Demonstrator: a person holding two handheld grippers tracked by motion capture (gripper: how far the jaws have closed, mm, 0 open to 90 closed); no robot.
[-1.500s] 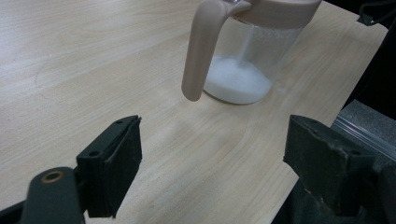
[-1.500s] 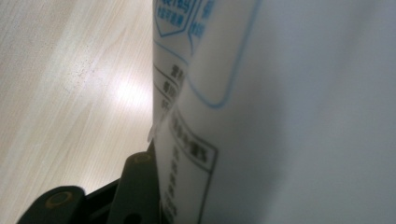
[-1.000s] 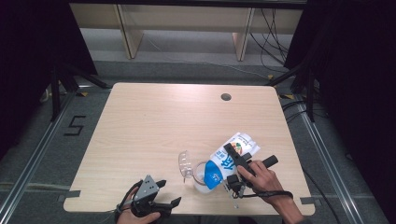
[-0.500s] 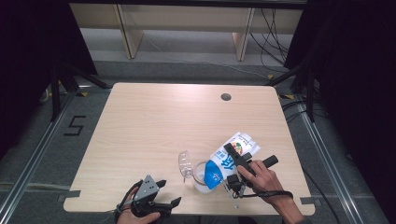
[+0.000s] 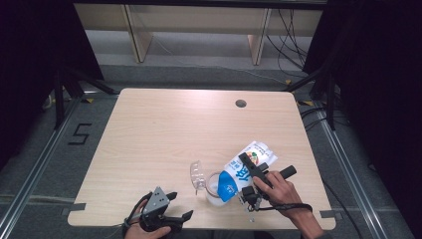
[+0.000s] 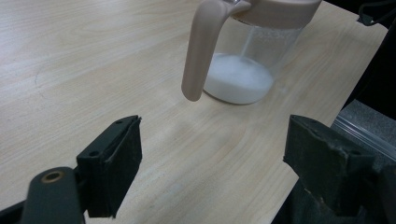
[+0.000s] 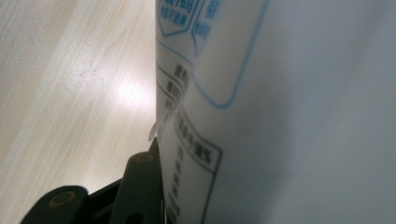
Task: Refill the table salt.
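High view, our right gripper [image 5: 255,172] clamped on milk carton [image 5: 242,169], tipped over clear pitcher [image 5: 214,188] near table [image 5: 164,129] front edge, our left gripper [image 5: 169,209] jaws wide, empty.

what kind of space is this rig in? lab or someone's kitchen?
Most likely a lab or recording studio, not a kitchen: black curtains hang along the sides, cables trail over the grey floor, and a taped number 5 marks the floor beside the bare wooden table.
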